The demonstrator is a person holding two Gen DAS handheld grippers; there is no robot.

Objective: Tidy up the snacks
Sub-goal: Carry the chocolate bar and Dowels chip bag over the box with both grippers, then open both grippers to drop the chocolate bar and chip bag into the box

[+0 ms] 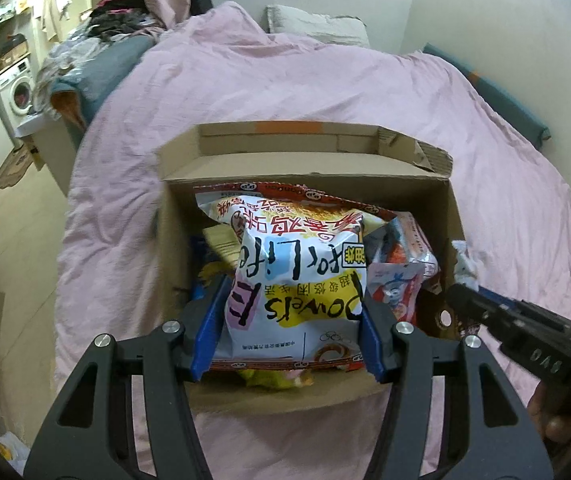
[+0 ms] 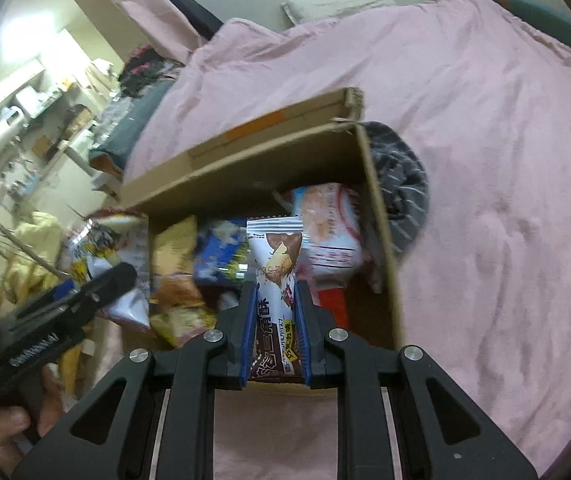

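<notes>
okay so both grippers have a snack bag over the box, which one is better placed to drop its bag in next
Probably the right. The right gripper pinches a slim chocolate biscuit packet directly above an opening in the cardboard box. The left gripper holds a big chip bag over already piled snacks.

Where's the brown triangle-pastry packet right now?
In the right wrist view, the brown packet is clamped between the right gripper fingers over the cardboard box, right of the blue packet.
</notes>
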